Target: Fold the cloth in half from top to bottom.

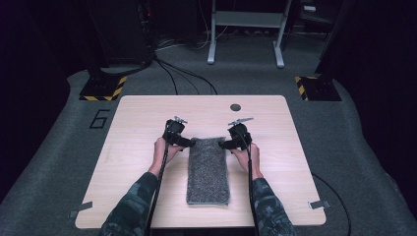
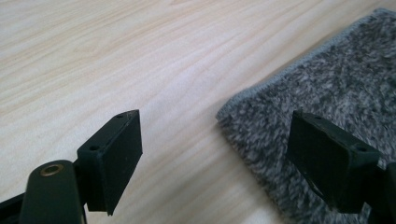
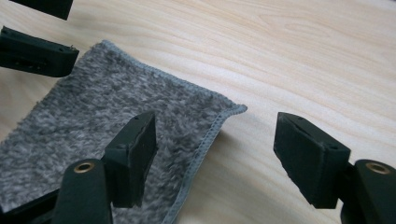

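Note:
A grey fluffy towel (image 1: 208,172) lies folded into a long strip on the wooden table (image 1: 137,128), running from the middle toward the near edge. My left gripper (image 1: 189,142) sits at the towel's far left corner (image 2: 229,112) and is open, one jaw over bare wood, the other over the pile. At the far right corner (image 3: 236,109), my right gripper (image 1: 223,145) is open as well, with its jaws straddling the stitched edge. The towel (image 3: 93,107) lies flat between both, and the left gripper's jaws appear at the top left of the right gripper view.
A small dark round disc (image 1: 235,107) is set into the table near its far edge. Tape strips (image 1: 80,209) mark the near corners. Beyond the table stand a grey metal frame (image 1: 246,24) and hazard-striped bases (image 1: 101,88) on carpet.

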Demonstrator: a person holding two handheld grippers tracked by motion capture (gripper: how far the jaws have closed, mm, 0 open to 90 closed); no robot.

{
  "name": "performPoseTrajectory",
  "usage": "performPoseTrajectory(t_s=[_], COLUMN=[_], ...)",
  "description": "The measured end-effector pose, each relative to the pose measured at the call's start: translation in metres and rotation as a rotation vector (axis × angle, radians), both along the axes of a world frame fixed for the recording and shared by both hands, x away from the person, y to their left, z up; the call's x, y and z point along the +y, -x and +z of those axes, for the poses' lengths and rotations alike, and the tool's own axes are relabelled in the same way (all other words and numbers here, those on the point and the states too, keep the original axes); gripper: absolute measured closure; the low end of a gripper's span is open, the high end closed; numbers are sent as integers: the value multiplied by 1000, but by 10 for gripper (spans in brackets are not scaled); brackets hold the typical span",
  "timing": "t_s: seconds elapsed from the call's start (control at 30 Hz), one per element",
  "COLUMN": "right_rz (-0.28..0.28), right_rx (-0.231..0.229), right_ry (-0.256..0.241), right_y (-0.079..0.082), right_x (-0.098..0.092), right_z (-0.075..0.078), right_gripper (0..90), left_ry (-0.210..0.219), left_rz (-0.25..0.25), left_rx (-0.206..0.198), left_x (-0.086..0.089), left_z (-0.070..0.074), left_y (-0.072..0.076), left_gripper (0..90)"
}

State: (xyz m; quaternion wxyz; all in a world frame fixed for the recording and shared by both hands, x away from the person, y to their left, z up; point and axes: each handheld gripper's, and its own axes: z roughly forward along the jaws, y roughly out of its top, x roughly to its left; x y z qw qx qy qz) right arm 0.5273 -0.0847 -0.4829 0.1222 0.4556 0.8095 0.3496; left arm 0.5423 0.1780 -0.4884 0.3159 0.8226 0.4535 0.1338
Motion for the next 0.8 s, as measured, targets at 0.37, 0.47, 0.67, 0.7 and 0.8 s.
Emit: performPoseTrajectory(t_s=[0.37,0.47,0.67,0.7,0.8], right_rz=[-3,-4,7,4,11], right_rx=[27,35,48,50,51], right_ry=[4,8,47,51,51], right_y=[-16,-18,-20,-20,-20], right_x=[8,11,15,16,17], right_z=[-13,-17,-22,-23,-23], right_gripper=[378,428,568,585,611], left_ry=[-26,-16,-13,-20,-41], left_rz=[-25,-26,-46,-57,-71], left_rx=[25,27,22,20,12], left_x=[-11,-10,-11,-12,-14], left_z=[-11,-14,-18,-17,-17], left_y=[-9,-10,-10,-10,-8], left_gripper=[278,323,407,414,455])
